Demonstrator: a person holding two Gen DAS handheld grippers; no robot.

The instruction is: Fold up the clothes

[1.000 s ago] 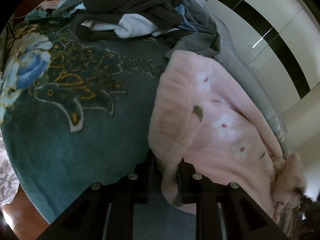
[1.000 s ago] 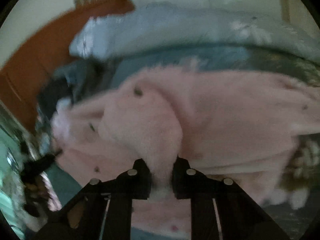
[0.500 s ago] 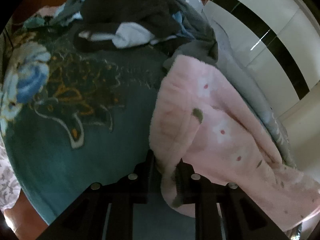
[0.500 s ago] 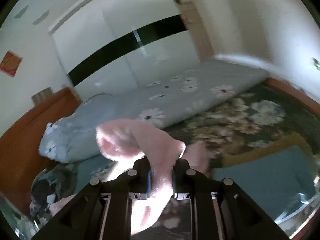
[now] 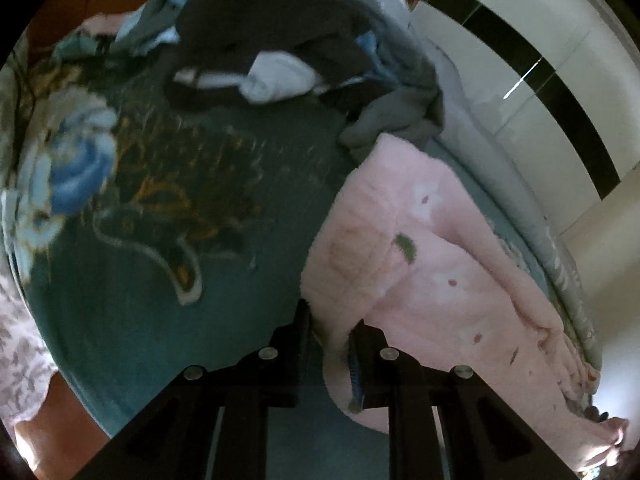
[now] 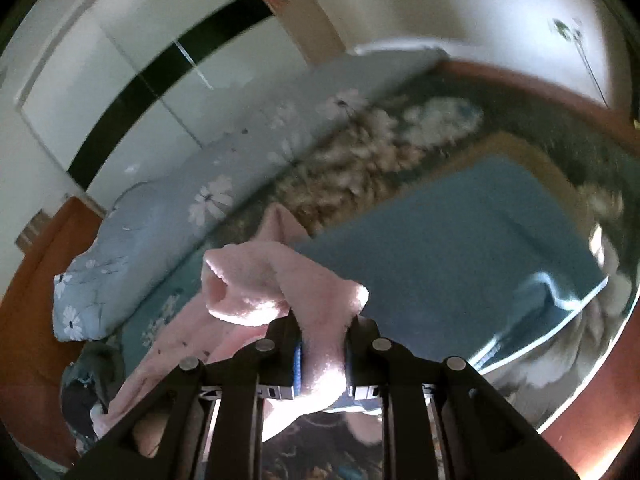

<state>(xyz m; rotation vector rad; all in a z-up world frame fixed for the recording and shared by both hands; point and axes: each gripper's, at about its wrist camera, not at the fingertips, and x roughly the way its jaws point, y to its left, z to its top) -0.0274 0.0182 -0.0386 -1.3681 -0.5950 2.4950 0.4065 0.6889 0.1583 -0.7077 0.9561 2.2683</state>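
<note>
Left wrist view: left gripper [image 5: 332,334] clamped on the hem of a fluffy pink fleece garment [image 5: 432,256] lying over a teal floral bed blanket [image 5: 168,216], dark clothes pile [image 5: 280,48] beyond, blurred. Right wrist view: right gripper [image 6: 322,342] clamped on the same garment's [image 6: 256,292] lifted sleeve end, lower part cut off behind the fingers.

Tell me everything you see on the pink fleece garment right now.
The pink fleece garment looks fluffy, pale pink with small white flowers, red dots and green leaf marks. It lies stretched along the teal floral blanket. The left claw pinches one edge; the right claw grips a bunched end with an open cuff, lifted off the bed.
</note>
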